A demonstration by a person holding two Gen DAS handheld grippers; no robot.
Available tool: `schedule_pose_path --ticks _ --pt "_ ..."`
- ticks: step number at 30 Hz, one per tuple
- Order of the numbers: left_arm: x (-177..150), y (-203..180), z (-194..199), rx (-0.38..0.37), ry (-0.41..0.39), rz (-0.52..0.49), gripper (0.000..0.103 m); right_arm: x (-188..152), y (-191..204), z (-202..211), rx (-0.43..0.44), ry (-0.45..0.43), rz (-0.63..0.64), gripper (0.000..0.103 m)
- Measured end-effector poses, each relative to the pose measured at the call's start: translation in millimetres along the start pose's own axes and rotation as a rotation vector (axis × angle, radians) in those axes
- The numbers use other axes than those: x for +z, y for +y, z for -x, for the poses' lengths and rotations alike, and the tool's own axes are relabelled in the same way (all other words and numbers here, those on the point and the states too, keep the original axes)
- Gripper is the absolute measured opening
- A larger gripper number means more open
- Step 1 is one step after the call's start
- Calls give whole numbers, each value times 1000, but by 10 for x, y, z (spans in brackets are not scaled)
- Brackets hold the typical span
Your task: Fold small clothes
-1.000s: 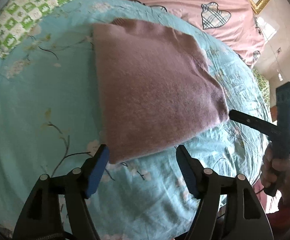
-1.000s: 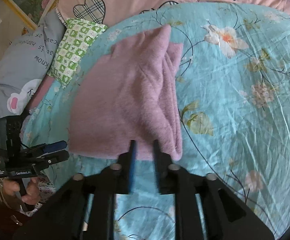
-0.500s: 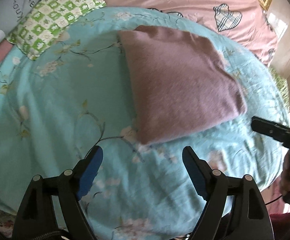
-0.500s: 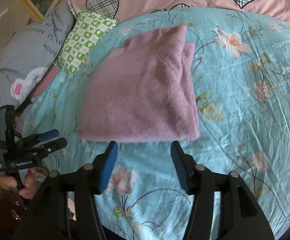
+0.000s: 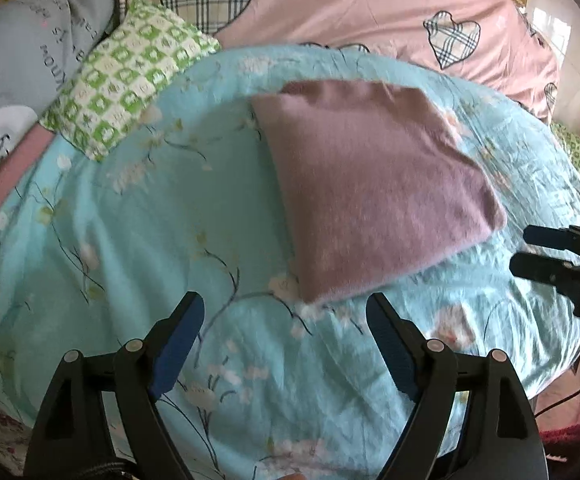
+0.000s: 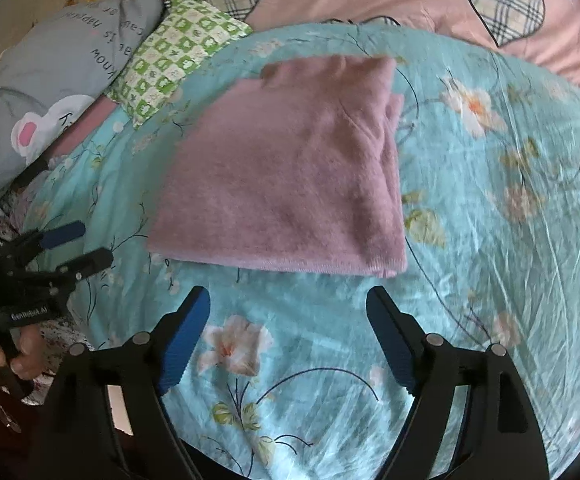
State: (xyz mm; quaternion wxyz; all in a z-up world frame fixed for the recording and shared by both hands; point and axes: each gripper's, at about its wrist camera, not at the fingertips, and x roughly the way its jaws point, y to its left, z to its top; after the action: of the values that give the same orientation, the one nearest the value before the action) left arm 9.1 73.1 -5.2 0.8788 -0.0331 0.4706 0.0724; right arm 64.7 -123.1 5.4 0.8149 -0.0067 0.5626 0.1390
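A folded mauve fleece garment (image 5: 369, 184) lies flat on the turquoise flowered bedsheet (image 5: 138, 240); in the right wrist view the garment (image 6: 290, 176) shows a doubled edge along its right side. My left gripper (image 5: 284, 308) hovers open just short of the garment's near corner, nothing between its blue pads. My right gripper (image 6: 288, 304) is back from the garment's near edge, its jaws still opening with nothing between them. Each gripper shows in the other's view: the right gripper (image 5: 529, 248) beside the garment's right corner, the left gripper (image 6: 78, 244) at its left.
A green checked pillow (image 5: 126, 80) and a grey printed pillow (image 5: 30, 48) lie at the far left. A pink quilt with plaid hearts (image 5: 329, 8) runs along the back. The sheet's edge drops off near both hands (image 6: 22, 356).
The right gripper let go of the garment's near edge and spread wide. Both grippers drew back and rose, so the garment lies farther away and flat.
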Motion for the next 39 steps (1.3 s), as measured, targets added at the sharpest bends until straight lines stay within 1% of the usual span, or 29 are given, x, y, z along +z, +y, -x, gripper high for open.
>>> schedule_pose_path --ticks 4,8,13,17,27,39 --pt "140 15 59 17 -21 -5 85 96 63 92 -10 -30 30 85" --pt "256 5 75 34 -20 -8 86 215 95 200 -10 -66 42 87" --pt "338 -24 15 43 -8 1 87 321 99 222 -19 -87 46 92" --pt "380 -86 -84 55 12 -19 87 345 73 136 -17 -73 28 93" --pt "372 -178 -287 53 53 -34 87 344 42 -176 -19 -8 17 93" --pt "486 -185 -372 45 51 -23 87 476 75 -306 -3 4 34 93"
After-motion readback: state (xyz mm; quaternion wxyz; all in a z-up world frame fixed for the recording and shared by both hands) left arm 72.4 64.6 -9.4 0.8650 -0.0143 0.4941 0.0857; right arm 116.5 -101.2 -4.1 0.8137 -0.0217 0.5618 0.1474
